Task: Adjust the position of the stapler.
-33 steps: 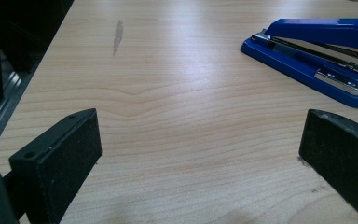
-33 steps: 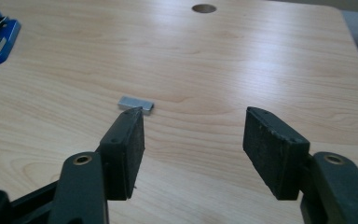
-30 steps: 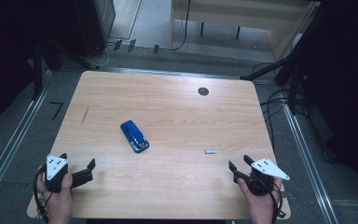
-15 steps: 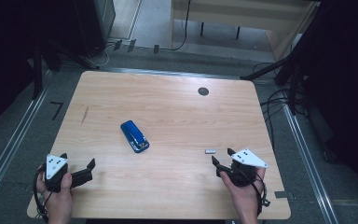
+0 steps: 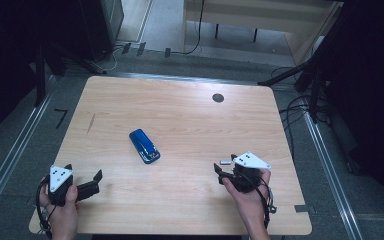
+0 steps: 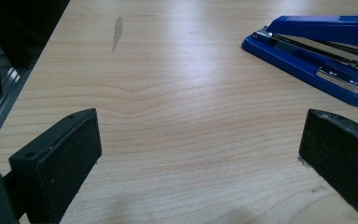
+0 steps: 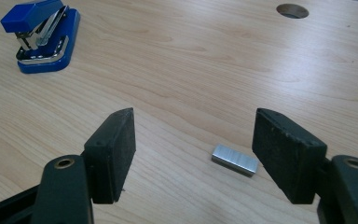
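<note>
A blue stapler [image 5: 144, 146] lies near the middle of the wooden table [image 5: 180, 115]; it is also in the left gripper view [image 6: 317, 51] and the right gripper view [image 7: 42, 39]. A small silver strip of staples [image 5: 225, 162] lies flat to its right. My right gripper [image 5: 224, 167] is low over the table, and its jaws have just been opening. In the right gripper view the strip [image 7: 234, 159] lies between the jaws of this gripper [image 7: 196, 116], nearer the right one, untouched. My left gripper [image 5: 84, 170] rests open at the front left [image 6: 200, 116], empty.
A round cable hole [image 5: 218, 98] sits in the table's far right part [image 7: 292, 10]. A dark streak [image 5: 91, 123] marks the wood at the left. The floor around the table has rails, cables [image 5: 300, 107] and furniture legs.
My right gripper has moved left from the table's front right corner until its jaws stand on either side of the staple strip. The left gripper and the stapler have stayed put.
</note>
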A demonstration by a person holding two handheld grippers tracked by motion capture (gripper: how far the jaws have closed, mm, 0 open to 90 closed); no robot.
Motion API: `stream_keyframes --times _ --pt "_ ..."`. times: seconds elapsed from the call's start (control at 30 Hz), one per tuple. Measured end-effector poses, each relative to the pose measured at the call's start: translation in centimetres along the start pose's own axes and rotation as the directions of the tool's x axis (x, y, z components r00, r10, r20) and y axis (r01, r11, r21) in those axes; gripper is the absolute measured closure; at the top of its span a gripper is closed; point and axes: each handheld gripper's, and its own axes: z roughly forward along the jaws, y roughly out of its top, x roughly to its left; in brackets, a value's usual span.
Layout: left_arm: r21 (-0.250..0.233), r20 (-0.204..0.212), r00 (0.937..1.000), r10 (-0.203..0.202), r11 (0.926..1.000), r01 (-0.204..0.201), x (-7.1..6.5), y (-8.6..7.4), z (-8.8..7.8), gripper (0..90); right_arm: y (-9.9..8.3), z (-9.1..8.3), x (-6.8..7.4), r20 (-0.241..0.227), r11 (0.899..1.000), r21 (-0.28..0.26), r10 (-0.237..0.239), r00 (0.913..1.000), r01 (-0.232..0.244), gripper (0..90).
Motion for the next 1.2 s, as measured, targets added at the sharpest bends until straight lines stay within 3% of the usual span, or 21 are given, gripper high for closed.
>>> stream_keyframes --times 0.37,0.57,0.63,0.67,0.7,0.73,0.83,1.0,1.2 --pt "0.002 0.003 1.0000 0.008 1.0000 -0.008 -0.1 0.0 0.0 0.0 1.0 1.5 1.5 -0.024 1.000 0.012 -0.029 0.9993 0.029 28.4" --pt "0.002 0.024 0.9994 0.023 0.9997 -0.024 -0.1 0.0 0.0 0.0 1.5 2.7 2.7 -0.043 0.999 0.022 -0.048 0.9979 0.049 27.6" --pt "0.002 0.022 0.9993 0.029 0.9996 -0.029 -0.2 0.0 0.1 7.4 1.6 3.0 3.1 -0.047 0.998 0.027 -0.050 0.9977 0.051 27.5" --pt "0.005 0.016 0.9992 0.036 0.9993 -0.036 -0.3 0.0 0.1 16.3 1.8 3.4 3.5 -0.051 0.998 0.029 -0.061 0.9968 0.062 27.2" --pt "0.005 0.016 0.9992 0.036 0.9993 -0.036 -0.3 0.0 0.1 17.9 1.8 3.4 3.5 -0.051 0.998 0.029 -0.061 0.9968 0.062 27.2" --pt "0.009 0.019 0.9988 0.045 0.9989 -0.045 -0.3 0.0 0.1 12.7 2.0 3.8 3.9 -0.056 0.997 0.034 -0.067 0.9962 0.069 26.9" --pt "0.012 0.020 0.9983 0.056 0.9984 -0.056 -0.4 0.0 0.1 14.1 2.2 4.0 4.2 -0.057 0.997 0.036 -0.072 0.9958 0.074 26.8" --pt "0.011 0.030 0.9990 0.032 0.9994 -0.033 -0.2 0.0 0.1 13.8 3.0 4.6 5.2 -0.068 0.995 0.030 -0.090 0.9936 0.092 26.7" --pt "0.015 0.029 0.9989 0.038 0.9991 -0.039 -0.3 0.1 0.2 11.1 3.7 5.6 6.2 -0.086 0.994 0.037 -0.099 0.9914 0.102 26.5"
